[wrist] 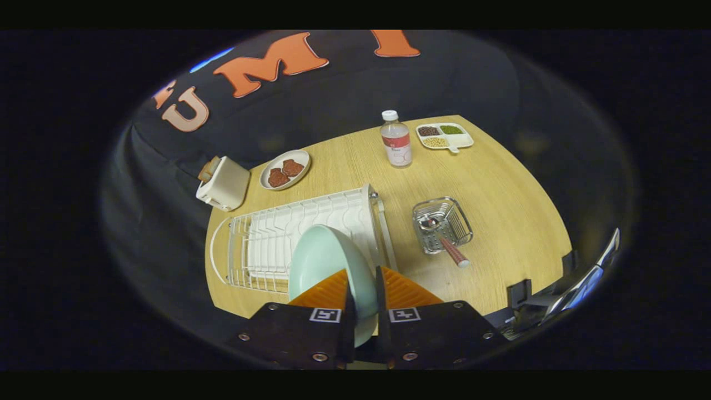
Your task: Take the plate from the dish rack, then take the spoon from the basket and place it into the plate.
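One plate (325, 261), pale green, sits edge-on between my gripper (364, 294) fingers, and both fingers press on its rim, so I have it pinched. The plate is raised in front of the white wire dish rack (289, 233), covering part of the rack's near right corner; I cannot tell whether it touches the rack.

Just right of the rack, apart from it, I see the small metal basket (442, 224) standing on the table (500, 194). The spoon (444, 239) lies in it with its bowl inside the basket and its reddish handle sticking out over the near rim toward me.

Beyond the rack, near its far left corner, a white toaster (223, 183) stands at the table's edge with something brown in its slot. Beside the toaster is a small oval dish (285, 170) with two brown pieces on it. Farther back and to the right a clear bottle (396, 139) with a white cap stands upright, and just beyond it rests a divided white tray (444, 136) with dark, green and yellow fillings in separate compartments.

The table is light wood and the booth's wall behind it is black cloth.
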